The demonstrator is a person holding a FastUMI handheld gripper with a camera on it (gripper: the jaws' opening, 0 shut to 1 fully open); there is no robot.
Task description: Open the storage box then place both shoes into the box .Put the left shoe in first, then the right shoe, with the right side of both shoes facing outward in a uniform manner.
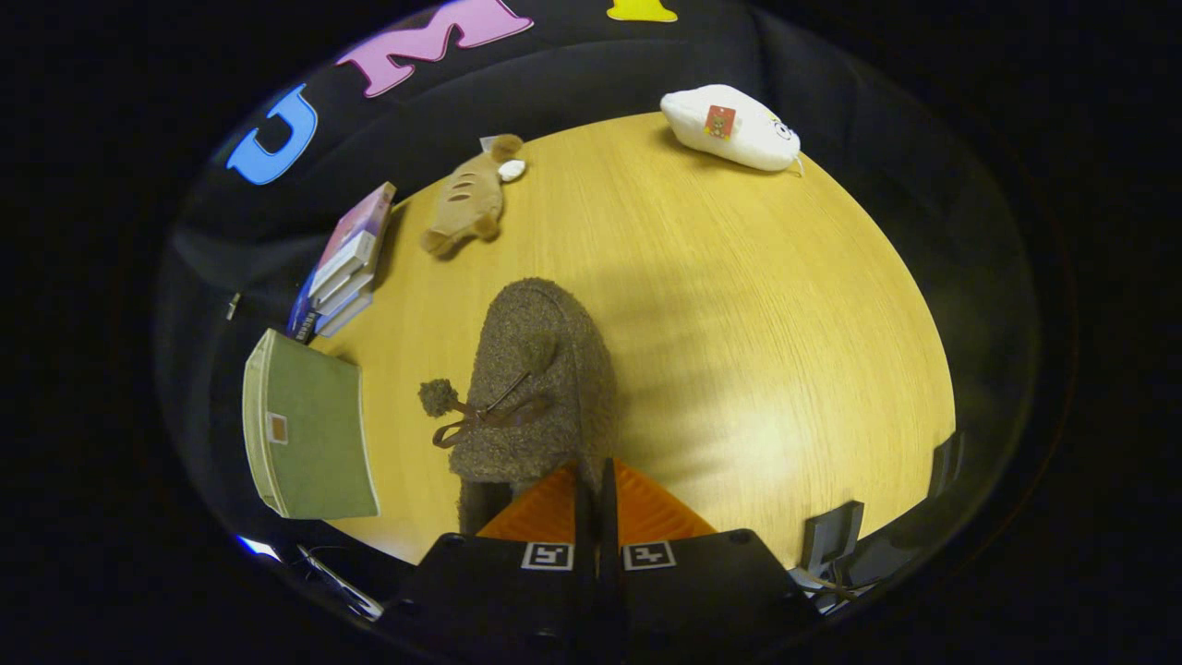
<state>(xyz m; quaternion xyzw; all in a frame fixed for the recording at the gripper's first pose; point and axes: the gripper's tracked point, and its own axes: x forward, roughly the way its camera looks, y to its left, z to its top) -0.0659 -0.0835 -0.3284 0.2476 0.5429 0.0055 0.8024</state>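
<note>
Gripper point(596, 485) fingers pressed together over the heel rim of the brown fuzzy shoe point(540, 388), apparently pinching it. Left of shoe: green storage box point(309, 434), stacked books point(346, 263). Beyond shoe: tan plush point(466, 199), white plush point(734, 127).

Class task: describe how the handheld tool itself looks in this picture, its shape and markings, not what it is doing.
The tool has two wedge-shaped fingers with ribbed faces, tapering forward and standing close together. Behind them sits a dark, blocky body bearing two small square black-and-white markers, one on each half. Small round screws sit near its corners.
</note>
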